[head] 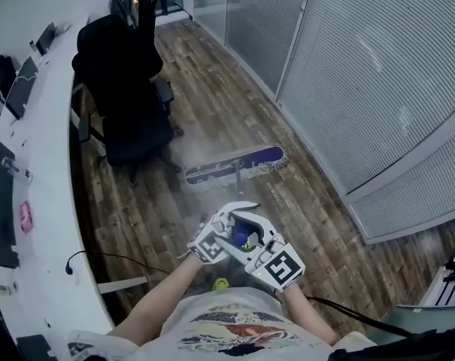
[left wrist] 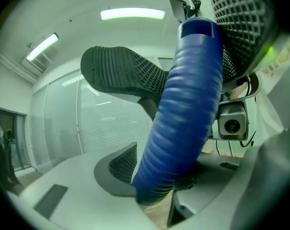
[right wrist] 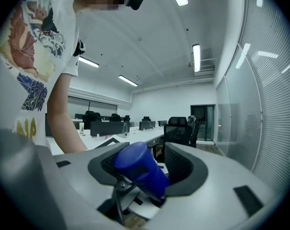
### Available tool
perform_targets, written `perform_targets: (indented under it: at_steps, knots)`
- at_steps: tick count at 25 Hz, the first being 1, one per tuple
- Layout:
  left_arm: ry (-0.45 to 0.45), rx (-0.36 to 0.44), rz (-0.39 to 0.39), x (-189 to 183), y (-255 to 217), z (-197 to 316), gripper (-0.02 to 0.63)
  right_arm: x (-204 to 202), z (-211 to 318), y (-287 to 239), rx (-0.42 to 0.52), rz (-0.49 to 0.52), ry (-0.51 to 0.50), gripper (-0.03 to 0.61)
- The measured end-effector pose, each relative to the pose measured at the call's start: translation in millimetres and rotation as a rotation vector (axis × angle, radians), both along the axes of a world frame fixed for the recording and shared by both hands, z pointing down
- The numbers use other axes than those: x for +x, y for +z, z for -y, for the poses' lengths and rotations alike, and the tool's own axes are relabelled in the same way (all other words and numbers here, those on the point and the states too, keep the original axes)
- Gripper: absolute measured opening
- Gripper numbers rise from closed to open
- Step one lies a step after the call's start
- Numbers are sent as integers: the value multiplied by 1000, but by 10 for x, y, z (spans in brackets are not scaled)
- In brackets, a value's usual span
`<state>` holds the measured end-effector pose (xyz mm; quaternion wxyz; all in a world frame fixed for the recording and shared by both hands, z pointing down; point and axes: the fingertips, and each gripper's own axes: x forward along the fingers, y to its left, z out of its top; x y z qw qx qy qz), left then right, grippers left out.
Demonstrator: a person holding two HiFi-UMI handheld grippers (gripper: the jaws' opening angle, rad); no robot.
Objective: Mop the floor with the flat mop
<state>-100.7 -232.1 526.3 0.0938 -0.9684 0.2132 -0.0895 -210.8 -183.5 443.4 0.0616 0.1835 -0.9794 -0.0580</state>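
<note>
The flat mop's purple-and-white head lies flat on the wood floor ahead of me, and its thin pole is blurred as it runs back to my hands. My two grippers meet on the blue ribbed handle. The left gripper comes in from the left and the right gripper from the right. In the left gripper view the handle stands steeply between the jaws of the left gripper. In the right gripper view the handle's blunt end sits between the pads of the right gripper.
A black office chair stands just left of the mop head. A curved white desk with monitors runs along the left. Glass partitions with blinds line the right. A black cable crosses the floor by my right side.
</note>
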Motion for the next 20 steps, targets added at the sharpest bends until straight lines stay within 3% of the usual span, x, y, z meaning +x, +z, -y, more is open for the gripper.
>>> perform_targets:
  at_steps: [10,14,20]
  knots:
    - [-14,16,-98,-231,-434,-1002,121,-266,-991,-209,-49,-84,-14,219]
    - [-9,24,-99,-320,-300,-1099,121,-358,-1107,-78,-34,-112,-30,221]
    - [21,56,-57,-383,-114,-940,120,-436,-929,63,-33,-78,-29,229]
